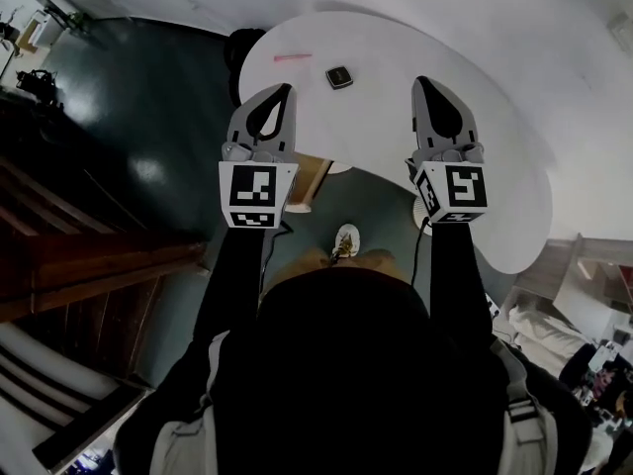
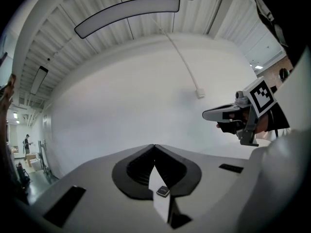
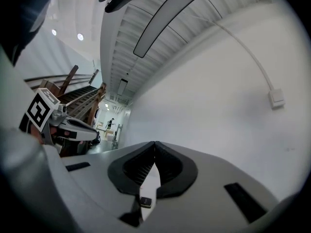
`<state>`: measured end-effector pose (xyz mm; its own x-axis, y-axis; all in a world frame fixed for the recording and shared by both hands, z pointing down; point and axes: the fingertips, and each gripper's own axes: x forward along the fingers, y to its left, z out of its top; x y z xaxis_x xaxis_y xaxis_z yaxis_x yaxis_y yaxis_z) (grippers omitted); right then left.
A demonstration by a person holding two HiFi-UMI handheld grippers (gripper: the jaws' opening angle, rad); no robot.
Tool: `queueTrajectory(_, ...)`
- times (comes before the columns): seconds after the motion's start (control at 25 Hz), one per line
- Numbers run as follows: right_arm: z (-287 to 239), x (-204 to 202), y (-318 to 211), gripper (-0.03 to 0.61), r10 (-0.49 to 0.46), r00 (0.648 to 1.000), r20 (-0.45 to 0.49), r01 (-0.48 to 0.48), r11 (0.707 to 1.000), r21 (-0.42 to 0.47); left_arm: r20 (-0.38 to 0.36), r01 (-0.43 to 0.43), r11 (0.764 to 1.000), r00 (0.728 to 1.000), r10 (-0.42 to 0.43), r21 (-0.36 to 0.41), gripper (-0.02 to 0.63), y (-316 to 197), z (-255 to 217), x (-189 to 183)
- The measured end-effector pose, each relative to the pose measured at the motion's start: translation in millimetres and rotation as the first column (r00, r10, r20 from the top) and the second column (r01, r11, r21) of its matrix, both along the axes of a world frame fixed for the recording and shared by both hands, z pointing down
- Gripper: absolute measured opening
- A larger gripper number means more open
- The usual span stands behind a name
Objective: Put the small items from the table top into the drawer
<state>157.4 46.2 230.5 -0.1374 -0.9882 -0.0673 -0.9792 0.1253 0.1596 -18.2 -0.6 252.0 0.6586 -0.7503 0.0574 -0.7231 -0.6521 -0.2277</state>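
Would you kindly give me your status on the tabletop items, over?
Left gripper shut, empty; right gripper shut, empty. Small dark square item on white table, untouched. Nothing in the way.

The white table point(image 1: 495, 77) lies almost bare, so the way across it is open on both sides. Only a small dark square item point(image 1: 339, 77) and, near it, a thin pink strip point(image 1: 293, 57) toward the far left edge lie on it. The left gripper point(image 1: 284, 89) and the right gripper point(image 1: 421, 82) hang well apart above the near edge – jaws together – with a clear lane between them running to the square item. Beyond the table a plain white wall point(image 2: 146, 106) closes the far side. To the left, past dark floor, a wooden staircase point(image 1: 59, 236) stands well away.
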Motion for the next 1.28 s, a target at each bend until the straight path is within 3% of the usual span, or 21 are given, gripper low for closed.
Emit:
queueTrajectory(0.28,18,34,-42,0.026,-0.029,0.998,0.059,0.03,0.999,-0.016,0.039,0.038,0.999,0.999,-0.037,-0.018,0.015,-32,11,27)
queueTrajectory(0.76,29,27,-68,0.026,-0.062,0.995,0.082,0.063,0.998,-0.01,0.068,0.085,0.995,0.994,-0.081,-0.059,0.014,-57,30,15)
queueTrajectory(1.28,36,20,-107,0.026,-0.02,1.0,0.02,0.021,0.999,-0.037,0.083,0.027,0.992,0.996,-0.017,-0.121,0.015,-99,53,14)
